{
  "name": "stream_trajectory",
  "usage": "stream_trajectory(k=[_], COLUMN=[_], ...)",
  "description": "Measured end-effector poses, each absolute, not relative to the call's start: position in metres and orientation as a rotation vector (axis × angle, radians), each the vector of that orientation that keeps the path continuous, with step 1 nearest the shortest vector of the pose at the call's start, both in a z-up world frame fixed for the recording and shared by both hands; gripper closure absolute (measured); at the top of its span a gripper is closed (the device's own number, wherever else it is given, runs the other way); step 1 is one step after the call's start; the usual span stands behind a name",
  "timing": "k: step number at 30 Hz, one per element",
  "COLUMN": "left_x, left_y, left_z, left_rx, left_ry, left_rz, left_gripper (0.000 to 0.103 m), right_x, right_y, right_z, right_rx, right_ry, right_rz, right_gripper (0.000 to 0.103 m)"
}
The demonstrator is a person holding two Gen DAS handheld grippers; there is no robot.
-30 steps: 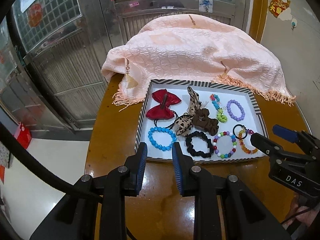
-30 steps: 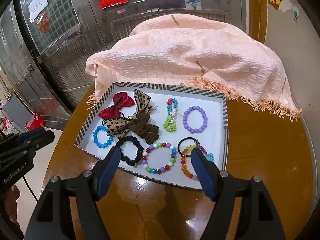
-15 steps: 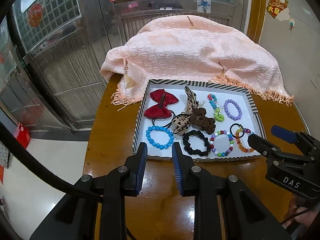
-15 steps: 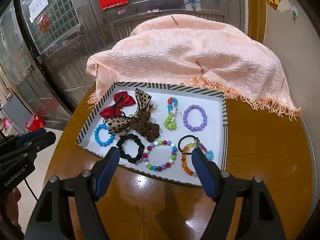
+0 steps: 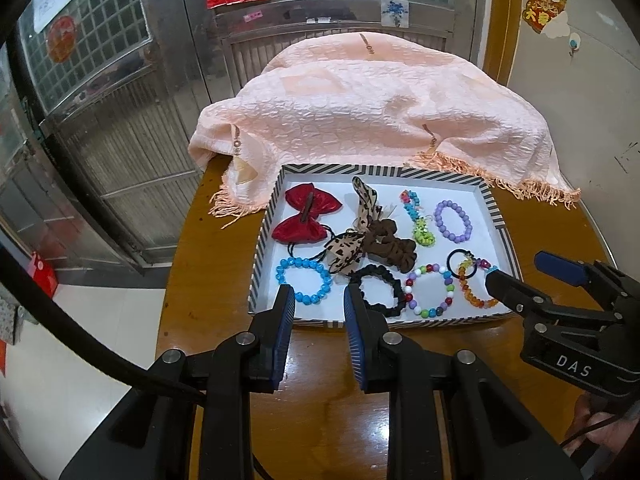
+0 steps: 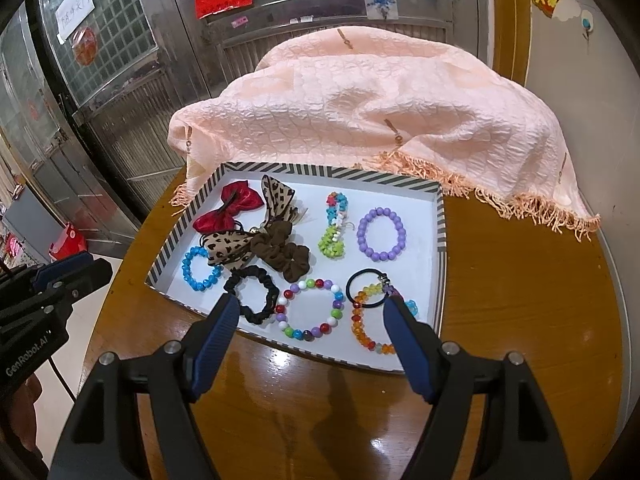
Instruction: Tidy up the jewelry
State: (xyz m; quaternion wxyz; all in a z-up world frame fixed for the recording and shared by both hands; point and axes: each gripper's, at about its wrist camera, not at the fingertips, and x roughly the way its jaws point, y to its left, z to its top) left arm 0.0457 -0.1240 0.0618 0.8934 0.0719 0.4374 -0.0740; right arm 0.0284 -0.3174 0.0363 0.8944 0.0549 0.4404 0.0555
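Observation:
A striped-rim white tray [image 5: 384, 170] [image 6: 440, 216] on a round brown table holds a red bow [image 5: 308, 216], a leopard bow [image 5: 352, 240], a brown scrunchie [image 5: 392, 242], a blue bead bracelet [image 5: 304, 280], a black scrunchie [image 6: 252, 294], a multicolour bead bracelet [image 6: 310, 310], a purple bracelet [image 6: 382, 238] and an orange bead bracelet [image 6: 368, 326]. My left gripper [image 5: 319, 300] is open a little and empty, over the tray's near edge. My right gripper [image 6: 312, 312] is wide open and empty, above the tray's near edge.
A peach fringed cloth [image 5: 372, 108] is draped over something behind the tray. Metal grille doors [image 5: 120, 80] stand behind the table. The table edge [image 5: 168, 300] drops to a white floor on the left. A wall [image 5: 580, 80] stands at the right.
Both grippers have drawn back and up slightly from the tray, so it looks smaller. Both grippers stay open as before. Nothing in the tray has moved.

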Motion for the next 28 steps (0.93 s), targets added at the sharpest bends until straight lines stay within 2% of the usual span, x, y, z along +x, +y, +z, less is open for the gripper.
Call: stream_trajectory(k=[28], left_x=[0.054], left_y=[-0.135], left_z=[0.053], left_rx=[0.125], left_ry=[0.925], left_rz=[-0.174], left_gripper=[0.078], right_x=[0.030], right_y=[-0.331], right_z=[0.028], right_rx=[0.130], right_ry=[0.935], right_rz=[0.109], right_gripper=[0.025])
